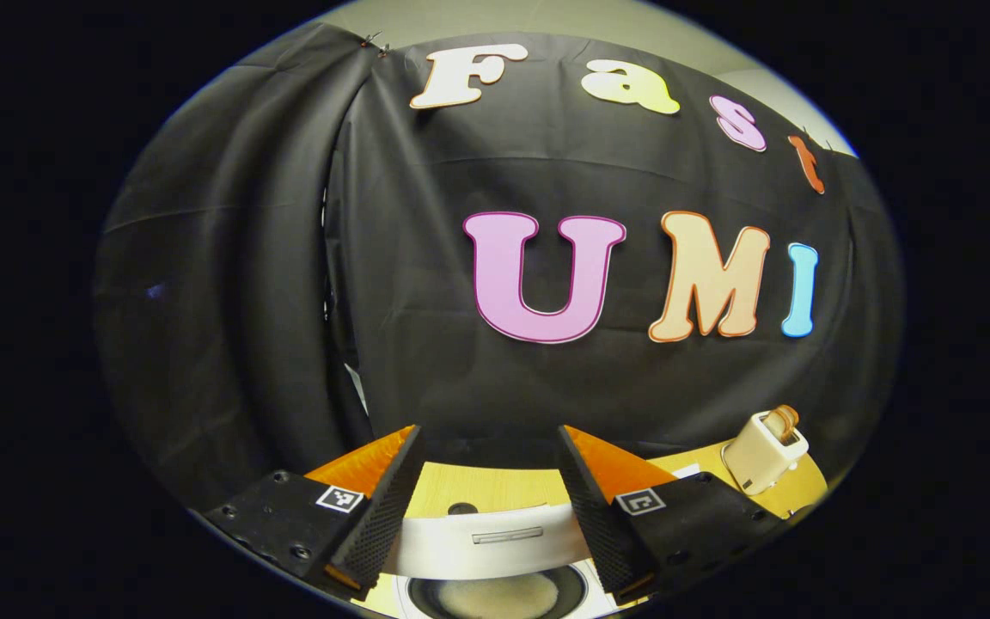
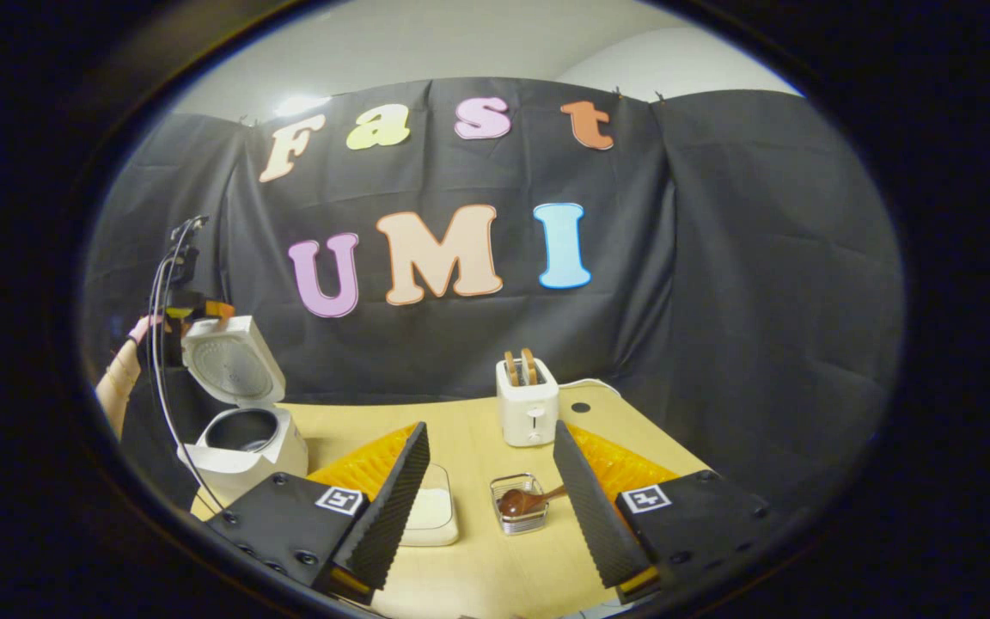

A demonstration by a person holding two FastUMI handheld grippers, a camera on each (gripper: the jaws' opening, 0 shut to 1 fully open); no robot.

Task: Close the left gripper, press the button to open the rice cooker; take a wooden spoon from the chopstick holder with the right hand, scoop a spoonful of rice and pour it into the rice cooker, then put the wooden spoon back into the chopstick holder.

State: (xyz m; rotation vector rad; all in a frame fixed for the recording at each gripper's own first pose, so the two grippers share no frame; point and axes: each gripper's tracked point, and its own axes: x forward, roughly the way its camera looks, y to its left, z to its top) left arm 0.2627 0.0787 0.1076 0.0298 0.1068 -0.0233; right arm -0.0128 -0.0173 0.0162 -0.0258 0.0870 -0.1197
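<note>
Wooden spoon (image 2: 528, 499) — lies in the clear chopstick holder (image 2: 519, 516) on the desk (image 2: 478, 559), just ahead of the right tool (image 2: 490, 481), whose jaws stand open and empty. Rice cooker (image 2: 241, 438): lid up, far left. Left tool (image 1: 488, 481) — open above it. Advice: descend squarely over the spoon's handle, then close.

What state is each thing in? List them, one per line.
Rice cooker: lid up, pot open.
Wooden spoon: lying in the holder.
Toaster: two slices sticking up.
Rice container: uncovered.
Left gripper: open.
Right gripper: open, empty.
</note>
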